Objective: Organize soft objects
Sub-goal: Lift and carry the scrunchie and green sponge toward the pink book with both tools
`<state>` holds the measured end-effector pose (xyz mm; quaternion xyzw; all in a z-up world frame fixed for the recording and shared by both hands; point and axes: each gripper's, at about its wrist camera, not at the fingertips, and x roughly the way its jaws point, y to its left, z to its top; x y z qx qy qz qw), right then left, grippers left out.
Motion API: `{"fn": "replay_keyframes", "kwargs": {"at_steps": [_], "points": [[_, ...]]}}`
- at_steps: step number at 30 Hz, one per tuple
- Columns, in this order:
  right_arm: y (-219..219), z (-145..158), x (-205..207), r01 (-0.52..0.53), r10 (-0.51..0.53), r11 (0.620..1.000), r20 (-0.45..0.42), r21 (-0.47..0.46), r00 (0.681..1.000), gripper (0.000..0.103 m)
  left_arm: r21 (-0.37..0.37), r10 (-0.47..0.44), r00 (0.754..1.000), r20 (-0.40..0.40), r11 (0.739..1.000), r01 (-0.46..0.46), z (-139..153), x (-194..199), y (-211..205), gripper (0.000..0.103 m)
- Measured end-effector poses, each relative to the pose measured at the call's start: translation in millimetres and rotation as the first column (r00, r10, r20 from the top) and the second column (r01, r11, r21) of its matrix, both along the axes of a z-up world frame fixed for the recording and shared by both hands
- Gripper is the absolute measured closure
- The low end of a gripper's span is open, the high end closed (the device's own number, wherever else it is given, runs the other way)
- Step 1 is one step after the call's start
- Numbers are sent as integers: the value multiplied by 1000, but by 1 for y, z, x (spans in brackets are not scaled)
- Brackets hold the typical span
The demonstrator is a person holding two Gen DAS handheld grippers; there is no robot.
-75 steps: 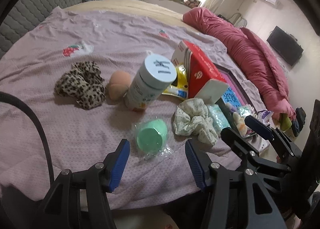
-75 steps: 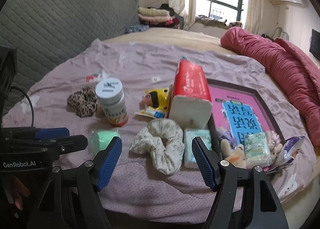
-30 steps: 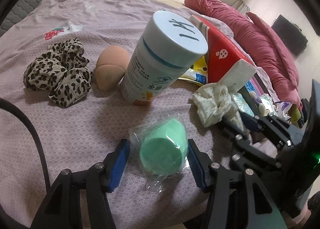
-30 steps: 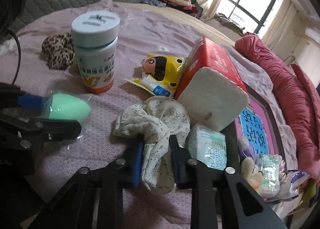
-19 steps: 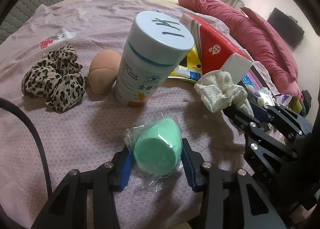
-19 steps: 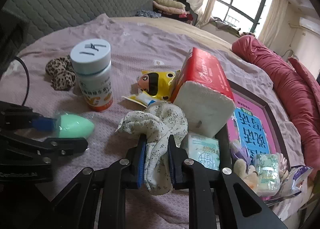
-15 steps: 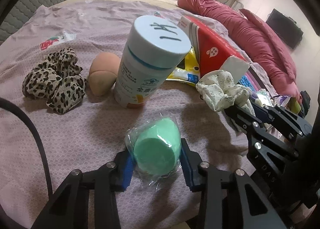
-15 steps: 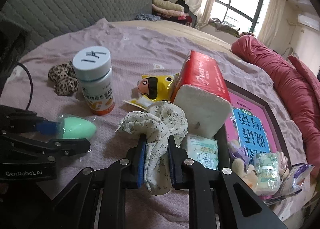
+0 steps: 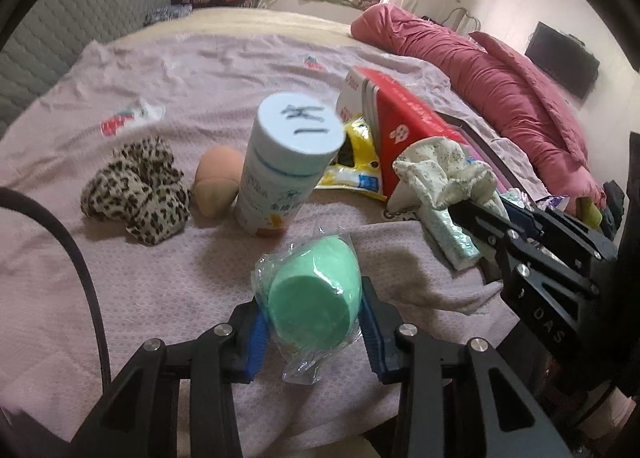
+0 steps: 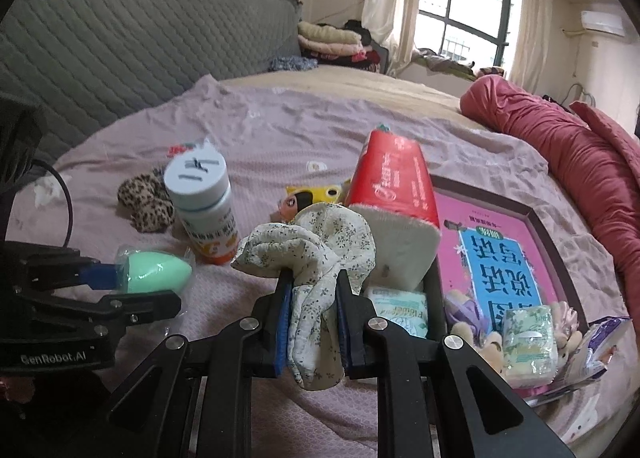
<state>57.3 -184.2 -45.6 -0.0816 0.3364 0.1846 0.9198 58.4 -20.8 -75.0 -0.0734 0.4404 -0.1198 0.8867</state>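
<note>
My left gripper [image 9: 312,328] is shut on a green sponge [image 9: 314,300] in a clear wrapper and holds it above the bed; the sponge also shows in the right wrist view [image 10: 154,272]. My right gripper [image 10: 312,318] is shut on a cream floral scrunchie [image 10: 316,254] and holds it off the bedsheet; the scrunchie also shows in the left wrist view [image 9: 444,174]. A leopard-print scrunchie [image 9: 138,190] and a peach sponge [image 9: 216,186] lie on the purple bedsheet [image 9: 120,278] at the left.
A white pill bottle [image 9: 288,164] stands mid-bed next to a red tissue pack [image 10: 394,194] and a yellow packet [image 9: 352,166]. A pink-lined tray [image 10: 500,254] at the right holds small soft toys and tissue packs. A red quilt [image 10: 560,142] lies beyond it.
Both grippers have lifted and drawn back with their loads. The green sponge and the floral scrunchie now hang higher above the sheet. Earlier both grippers were open.
</note>
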Motion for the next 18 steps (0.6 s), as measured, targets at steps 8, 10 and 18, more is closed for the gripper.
{"fn": "replay_keyframes", "kwargs": {"at_steps": [8,10,18], "points": [[-18,21,-8,41,-44,997,57,62,997,84,72,-41,997,66,997,36,27,-20,-29,62],[-25,26,-9,54,-59,995,65,85,996,84,96,-59,995,79,994,52,32,-24,-39,62],[-62,35,-9,129,-143,976,72,175,987,84,119,-105,991,85,988,95,47,-28,-78,62]]}}
